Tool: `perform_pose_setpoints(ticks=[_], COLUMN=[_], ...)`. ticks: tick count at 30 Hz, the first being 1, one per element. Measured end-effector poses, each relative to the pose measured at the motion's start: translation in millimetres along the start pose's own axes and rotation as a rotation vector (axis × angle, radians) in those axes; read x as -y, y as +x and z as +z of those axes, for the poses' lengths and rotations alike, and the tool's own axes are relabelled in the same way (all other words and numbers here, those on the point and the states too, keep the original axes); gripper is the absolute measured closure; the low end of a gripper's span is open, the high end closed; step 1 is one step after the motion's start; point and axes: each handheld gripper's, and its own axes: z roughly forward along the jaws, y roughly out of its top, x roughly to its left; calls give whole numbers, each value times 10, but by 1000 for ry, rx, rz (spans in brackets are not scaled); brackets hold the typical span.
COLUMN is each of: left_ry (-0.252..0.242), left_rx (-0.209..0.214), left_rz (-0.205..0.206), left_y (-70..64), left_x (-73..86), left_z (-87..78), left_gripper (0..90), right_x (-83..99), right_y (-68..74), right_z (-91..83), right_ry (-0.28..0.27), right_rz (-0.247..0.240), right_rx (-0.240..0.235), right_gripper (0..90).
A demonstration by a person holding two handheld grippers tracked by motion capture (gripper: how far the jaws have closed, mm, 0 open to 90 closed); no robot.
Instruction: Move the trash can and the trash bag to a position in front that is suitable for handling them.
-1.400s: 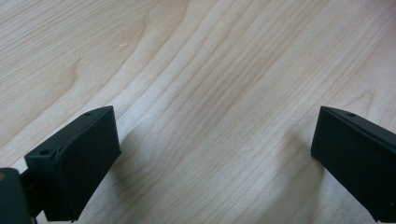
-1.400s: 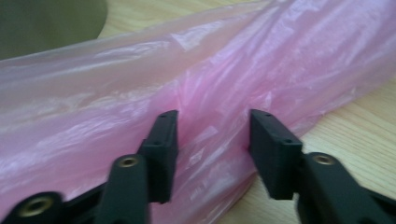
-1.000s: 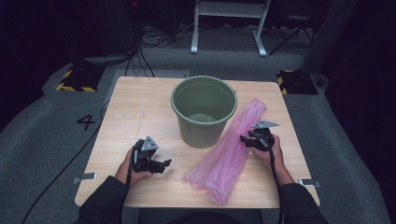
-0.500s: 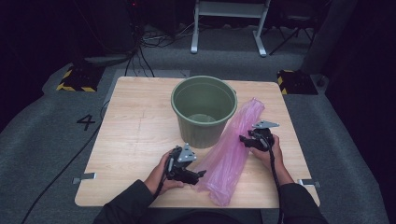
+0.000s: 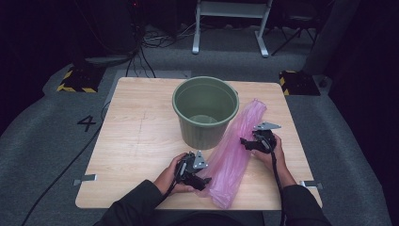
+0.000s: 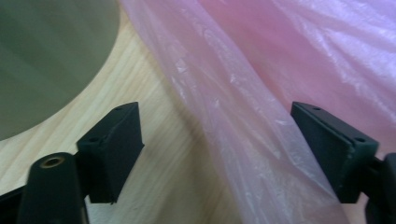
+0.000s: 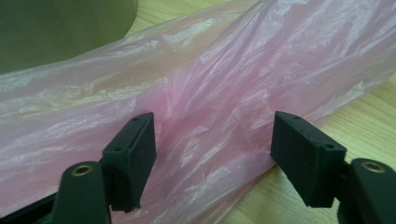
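On the wooden bench (image 5: 141, 141), a person seated at the near edge holds a hand-held gripper in each hand. Between the two lies a long, crumpled, translucent pink plastic bag (image 5: 237, 150), stretched diagonally from the near edge of the bench toward the far right. Beyond the left hand-held gripper (image 5: 200, 178), and on the side of the right hand-held gripper (image 5: 245, 142) toward which its jaws point, stands an upright green bucket (image 5: 205, 113), open at the top; the bag runs along its side.

The left hand-held gripper rests on the bench at the bag's near left edge. In the left gripper view its two black jaws stand wide apart, with bare wood and a fold of the pink bag (image 6: 261, 93) lying between them and the bucket's green wall (image 6: 51, 60) ahead to one side.

The right hand-held gripper sits at the bag's right side, about midway along its length. In the right gripper view its jaws are also spread apart, with the bulk of the bag (image 7: 210, 102) bunched between and ahead of them. The bucket (image 7: 60, 32) shows beyond the bag.
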Motion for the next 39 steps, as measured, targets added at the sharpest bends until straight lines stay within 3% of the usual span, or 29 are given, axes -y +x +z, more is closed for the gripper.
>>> perform_pose_setpoints(ticks=[2,10,18,23,34,37,39], left_ry=[-4,-11,-8,-6,-1,1,7], left_rx=[20,10,-2,-39,-114,-130,-162], left_rz=[-17,-54,-72,-102,-164,-174,-169], left_y=[63,267,454,604,814,880,916], left_x=[40,200,377,492,661,710,732], left_z=[-15,-133,-284,-384,-538,-585,-620], left_gripper=[180,174,158,156,154,154,154], right_x=[-5,-27,24,36,43,68,93], right_y=[1,13,-98,-136,-119,-111,-109], right_z=[-13,-138,-262,-303,-502,-558,-570], right_ry=[-2,-42,-54,-56,-103,-109,-92], right_rz=[-7,-46,-16,-8,-4,-26,-36], right_rx=[-2,-20,-25,-21,-85,-74,-72], right_gripper=[291,248,231,229,219,212,204])
